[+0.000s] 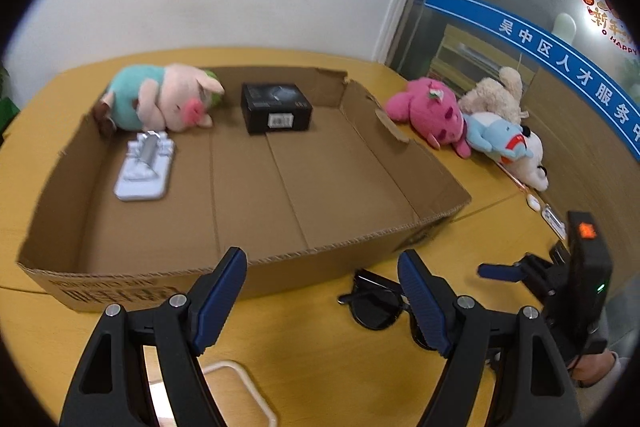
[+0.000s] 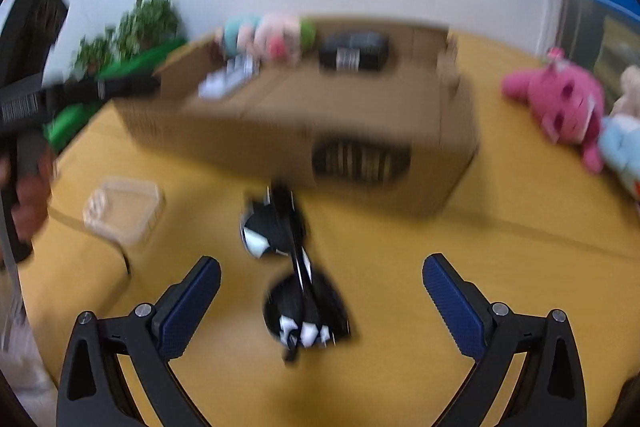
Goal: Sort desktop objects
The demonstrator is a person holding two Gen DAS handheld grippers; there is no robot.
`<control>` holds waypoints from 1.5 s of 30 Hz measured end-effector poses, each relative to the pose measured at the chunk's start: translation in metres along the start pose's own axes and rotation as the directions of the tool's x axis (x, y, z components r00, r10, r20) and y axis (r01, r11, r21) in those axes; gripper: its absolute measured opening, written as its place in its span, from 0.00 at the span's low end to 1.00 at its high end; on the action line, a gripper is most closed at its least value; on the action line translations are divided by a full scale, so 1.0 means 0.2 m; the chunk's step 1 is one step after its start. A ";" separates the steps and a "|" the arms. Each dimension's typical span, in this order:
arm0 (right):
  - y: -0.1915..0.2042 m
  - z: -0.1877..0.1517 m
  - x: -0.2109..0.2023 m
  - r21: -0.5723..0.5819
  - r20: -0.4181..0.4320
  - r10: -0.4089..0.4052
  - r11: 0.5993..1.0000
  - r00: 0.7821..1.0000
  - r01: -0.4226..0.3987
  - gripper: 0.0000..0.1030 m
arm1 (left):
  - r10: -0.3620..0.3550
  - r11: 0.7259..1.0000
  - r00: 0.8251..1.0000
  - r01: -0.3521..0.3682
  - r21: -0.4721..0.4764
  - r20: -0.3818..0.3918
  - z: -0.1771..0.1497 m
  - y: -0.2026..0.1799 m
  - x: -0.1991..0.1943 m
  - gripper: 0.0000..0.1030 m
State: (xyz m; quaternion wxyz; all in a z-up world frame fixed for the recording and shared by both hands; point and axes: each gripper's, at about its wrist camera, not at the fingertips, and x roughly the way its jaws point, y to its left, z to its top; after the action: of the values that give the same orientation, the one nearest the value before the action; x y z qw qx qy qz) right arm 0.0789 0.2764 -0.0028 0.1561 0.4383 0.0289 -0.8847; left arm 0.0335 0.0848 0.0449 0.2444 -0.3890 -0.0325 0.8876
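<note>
Only the right wrist view shows the clear tray (image 2: 122, 213) on the desk (image 2: 500, 259); the left view sharply shows the cardboard box (image 1: 352, 167) holding a pig toy (image 1: 164, 99) and a black box (image 1: 276, 107). Sunglasses (image 2: 292, 267) lie before the box's near wall, between the wide, empty right hand-held gripper (image 2: 322, 301). The left hand-held gripper (image 1: 320, 301) gapes empty beside them.

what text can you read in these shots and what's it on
"吴中区人才服务中": blue band on the glass wall.
"新年", "HAPPY": red window sticker.
Cardboard box print: unreadable.
Black box label: too small.
Right wrist view: all blurred.
</note>
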 end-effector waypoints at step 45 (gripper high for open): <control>0.17 -0.10 0.16 0.150 -0.025 -0.021 0.988 0.999 0.024 0.27 | -0.369 0.909 0.892 0.287 -0.303 -0.260 -0.20 -0.10 0.49 0.24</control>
State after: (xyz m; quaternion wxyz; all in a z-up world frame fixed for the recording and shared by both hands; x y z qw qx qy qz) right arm 0.0873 0.2400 -0.0372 0.1123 0.4587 -0.0311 -0.8809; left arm 0.0130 0.1420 -0.0442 0.3413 -0.5411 -0.1737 0.7487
